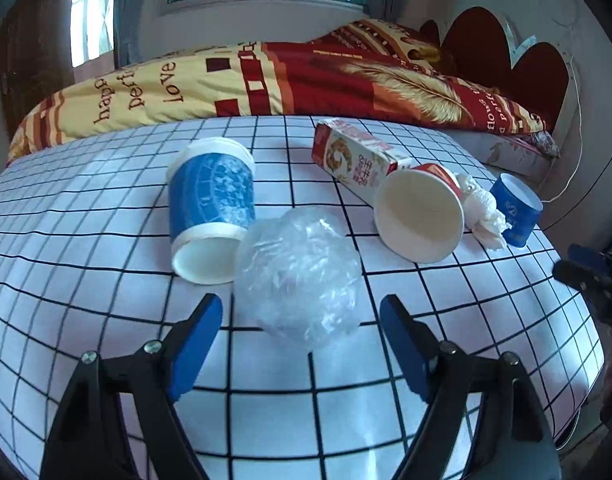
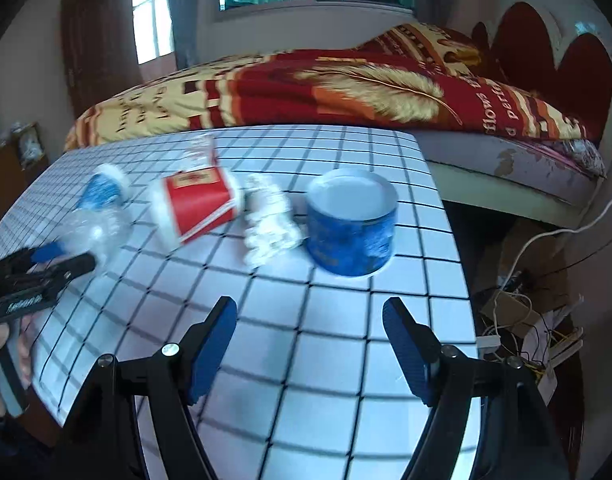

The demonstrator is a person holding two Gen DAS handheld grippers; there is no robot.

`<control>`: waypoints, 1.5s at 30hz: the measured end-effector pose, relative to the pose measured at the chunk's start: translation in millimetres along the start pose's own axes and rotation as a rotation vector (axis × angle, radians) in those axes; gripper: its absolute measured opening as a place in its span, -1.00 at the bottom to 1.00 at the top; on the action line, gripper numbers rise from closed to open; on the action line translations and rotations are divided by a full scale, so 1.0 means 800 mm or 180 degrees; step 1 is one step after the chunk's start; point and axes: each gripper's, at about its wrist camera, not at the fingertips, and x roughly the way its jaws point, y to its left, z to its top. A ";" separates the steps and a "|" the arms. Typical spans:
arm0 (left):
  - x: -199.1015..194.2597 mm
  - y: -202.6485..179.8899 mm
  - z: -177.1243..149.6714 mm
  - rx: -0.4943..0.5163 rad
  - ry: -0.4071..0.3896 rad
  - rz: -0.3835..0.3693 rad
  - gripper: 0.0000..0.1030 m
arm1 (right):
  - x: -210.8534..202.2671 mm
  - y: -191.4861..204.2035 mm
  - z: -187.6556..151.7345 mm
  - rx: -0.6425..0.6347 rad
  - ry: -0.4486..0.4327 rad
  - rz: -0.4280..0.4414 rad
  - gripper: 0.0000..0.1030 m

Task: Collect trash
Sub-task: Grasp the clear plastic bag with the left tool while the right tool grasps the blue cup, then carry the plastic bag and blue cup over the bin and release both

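Note:
Trash lies on a table with a white grid cloth (image 1: 106, 280). A crumpled clear plastic ball (image 1: 298, 276) sits between the open fingers of my left gripper (image 1: 302, 312). Behind it lie a blue paper cup on its side (image 1: 210, 208), a red-and-white carton (image 1: 354, 160), a red paper cup on its side (image 1: 420, 216), a crumpled tissue (image 1: 484, 216) and a short blue cup (image 1: 516, 208). In the right wrist view my right gripper (image 2: 310, 316) is open and empty, short of the upright short blue cup (image 2: 352, 224), the tissue (image 2: 268, 220) and the red cup (image 2: 198, 204).
A bed with a red and yellow quilt (image 1: 286, 80) runs behind the table. The table's right edge (image 2: 458, 240) drops to a floor with cables and clutter (image 2: 522, 320). The left gripper shows at the left of the right wrist view (image 2: 42, 268).

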 end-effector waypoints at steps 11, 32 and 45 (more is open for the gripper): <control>0.023 -0.020 0.024 0.0083 0.0061 -0.0164 0.52 | 0.051 -0.026 0.045 0.0126 0.0024 -0.0009 0.50; 0.033 -0.032 0.032 0.0208 0.0113 -0.0249 -0.25 | 0.103 -0.029 0.079 0.0057 0.0148 -0.0067 0.48; -0.006 -0.033 0.002 0.0130 -0.0015 -0.0240 -0.25 | 0.002 -0.039 0.038 -0.0046 -0.0191 -0.0210 0.48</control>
